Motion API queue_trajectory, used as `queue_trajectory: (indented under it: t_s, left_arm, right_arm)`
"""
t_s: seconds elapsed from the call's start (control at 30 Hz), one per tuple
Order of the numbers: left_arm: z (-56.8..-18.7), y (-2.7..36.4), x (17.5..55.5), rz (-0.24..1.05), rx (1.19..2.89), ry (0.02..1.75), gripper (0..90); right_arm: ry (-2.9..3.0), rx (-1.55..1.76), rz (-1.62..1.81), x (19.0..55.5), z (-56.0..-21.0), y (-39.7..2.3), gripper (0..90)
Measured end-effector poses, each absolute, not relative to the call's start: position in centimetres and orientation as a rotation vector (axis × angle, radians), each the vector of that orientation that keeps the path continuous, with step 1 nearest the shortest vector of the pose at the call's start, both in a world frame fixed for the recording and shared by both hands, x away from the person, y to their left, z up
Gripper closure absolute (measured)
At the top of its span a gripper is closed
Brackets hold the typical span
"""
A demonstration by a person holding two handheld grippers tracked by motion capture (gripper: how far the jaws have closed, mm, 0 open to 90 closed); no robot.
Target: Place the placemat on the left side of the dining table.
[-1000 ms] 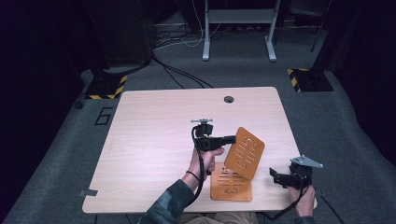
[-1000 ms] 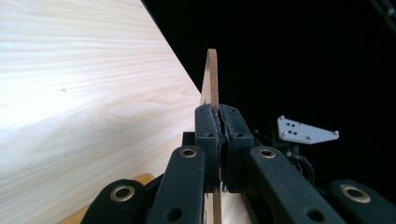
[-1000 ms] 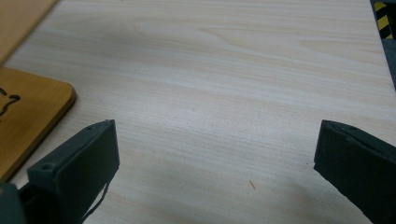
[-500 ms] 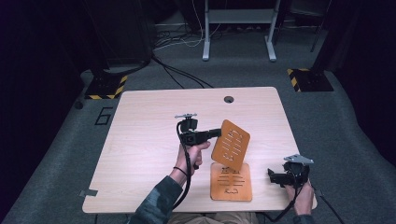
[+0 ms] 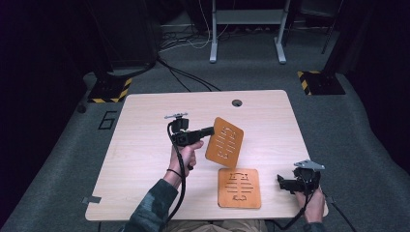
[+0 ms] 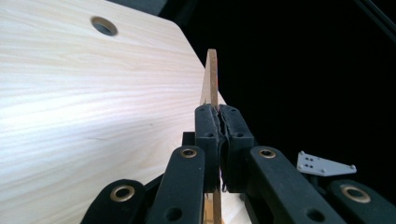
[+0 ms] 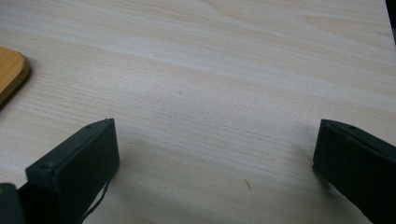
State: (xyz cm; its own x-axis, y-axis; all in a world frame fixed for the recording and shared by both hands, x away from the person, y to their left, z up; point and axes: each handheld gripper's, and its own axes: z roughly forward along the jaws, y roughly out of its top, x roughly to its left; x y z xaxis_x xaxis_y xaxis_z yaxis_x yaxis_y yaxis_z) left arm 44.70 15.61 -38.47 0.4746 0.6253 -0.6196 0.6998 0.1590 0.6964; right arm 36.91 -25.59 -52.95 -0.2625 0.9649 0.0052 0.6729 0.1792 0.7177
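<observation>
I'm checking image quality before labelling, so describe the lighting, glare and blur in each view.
High view: table evenly lit, surroundings very dark, the held board sharp. Left gripper view: a bright washed-out patch on the tabletop, black background, the near jaws sharp on the board edge. Right gripper view: soft light, the jaws slightly blurred, faint shadows beneath them, wood grain clear.

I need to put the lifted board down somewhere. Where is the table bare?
The left half of the table is bare, from the left gripper out to the left edge, as is the far strip by the round hole. It is crowded near front right: the flat board lies beside the right gripper.
</observation>
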Motion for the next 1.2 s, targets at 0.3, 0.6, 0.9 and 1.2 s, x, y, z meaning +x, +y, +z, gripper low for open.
queue_trajectory:
  t_s: [0.3, 0.6, 0.9, 1.2]
  left_arm:
    - [-38.1, 18.0, 45.1, -0.026, 1.503, 1.238, 86.9]
    - [-37.7, 20.2, 45.2, 0.025, 1.49, 1.263, 86.9]
    - [-37.5, 22.0, 45.2, 0.055, 1.465, 1.287, 86.9]
    - [-37.3, 23.7, 45.3, 0.083, 1.44, 1.317, 86.9]
  right_arm:
    - [2.006, 1.537, 0.854, 36.9, -53.0, -25.6, 0.0]
    - [2.005, 1.538, 0.855, 36.9, -53.0, -25.6, 0.0]
    - [2.006, 1.537, 0.855, 36.9, -53.0, -25.6, 0.0]
    - [2.005, 1.538, 0.855, 36.9, -53.0, -25.6, 0.0]
